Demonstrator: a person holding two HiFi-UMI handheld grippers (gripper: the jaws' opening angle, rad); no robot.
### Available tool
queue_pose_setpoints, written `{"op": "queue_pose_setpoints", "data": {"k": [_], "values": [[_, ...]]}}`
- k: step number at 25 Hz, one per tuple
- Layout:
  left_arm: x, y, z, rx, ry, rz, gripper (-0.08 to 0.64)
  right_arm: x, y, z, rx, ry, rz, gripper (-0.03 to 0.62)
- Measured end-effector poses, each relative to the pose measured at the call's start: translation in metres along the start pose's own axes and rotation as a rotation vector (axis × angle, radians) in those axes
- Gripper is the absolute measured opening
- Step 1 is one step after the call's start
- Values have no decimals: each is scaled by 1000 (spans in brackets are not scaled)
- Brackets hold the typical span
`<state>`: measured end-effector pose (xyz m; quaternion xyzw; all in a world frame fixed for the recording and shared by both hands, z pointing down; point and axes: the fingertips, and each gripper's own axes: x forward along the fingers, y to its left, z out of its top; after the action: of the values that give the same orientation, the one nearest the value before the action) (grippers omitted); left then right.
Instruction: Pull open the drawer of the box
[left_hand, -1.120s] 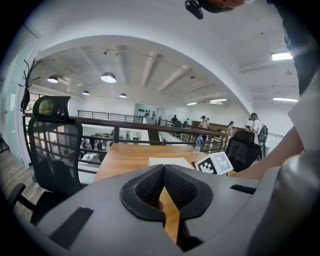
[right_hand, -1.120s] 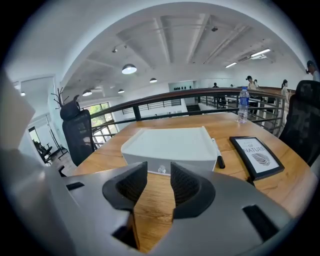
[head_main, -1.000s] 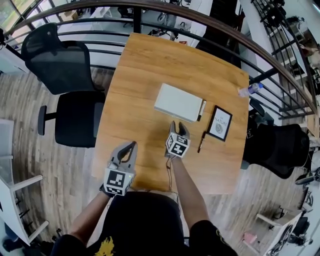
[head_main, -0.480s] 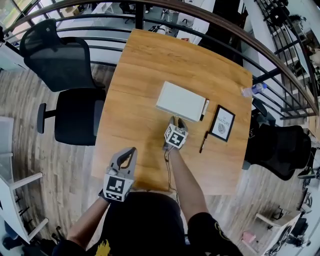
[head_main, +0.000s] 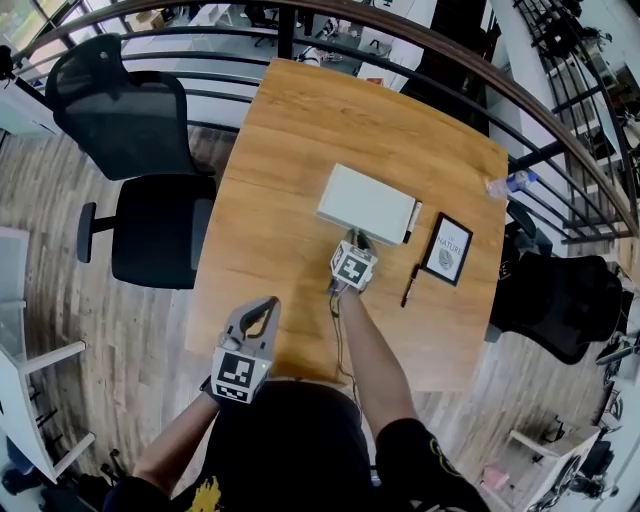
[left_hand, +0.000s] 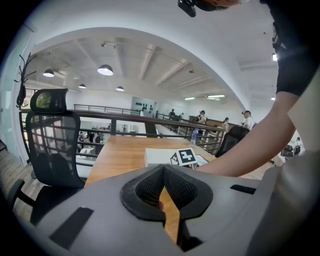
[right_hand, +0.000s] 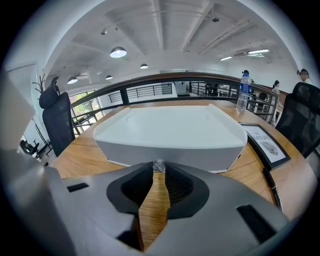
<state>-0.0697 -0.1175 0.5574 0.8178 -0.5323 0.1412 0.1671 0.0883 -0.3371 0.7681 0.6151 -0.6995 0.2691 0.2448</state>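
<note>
the white box (head_main: 365, 203) lies near the middle of the wooden table (head_main: 290, 130). the right tongs (head_main: 356, 240) have just been closing and pinch the small clear knob (right_hand: 159, 165) on its near face. the left tongs (head_main: 266, 306) hang clenched and empty over the table's near edge.

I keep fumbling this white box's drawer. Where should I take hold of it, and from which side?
Pinch the small clear knob at the middle of the box's front face, coming straight in from the person's side. It is the only part seen sticking out from the smooth white walls, and it faces that way.
</note>
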Motion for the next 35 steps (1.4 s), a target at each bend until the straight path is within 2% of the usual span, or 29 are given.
{"op": "queue_pose_setpoints", "data": {"k": [16, 35], "values": [[-4, -13, 2, 15, -4, -29, 17, -14, -9, -6, -69, 28, 23, 64], [-14, -18, 1, 17, -15, -28, 17, -29, -9, -21, -57, 39, 34, 64]]}}
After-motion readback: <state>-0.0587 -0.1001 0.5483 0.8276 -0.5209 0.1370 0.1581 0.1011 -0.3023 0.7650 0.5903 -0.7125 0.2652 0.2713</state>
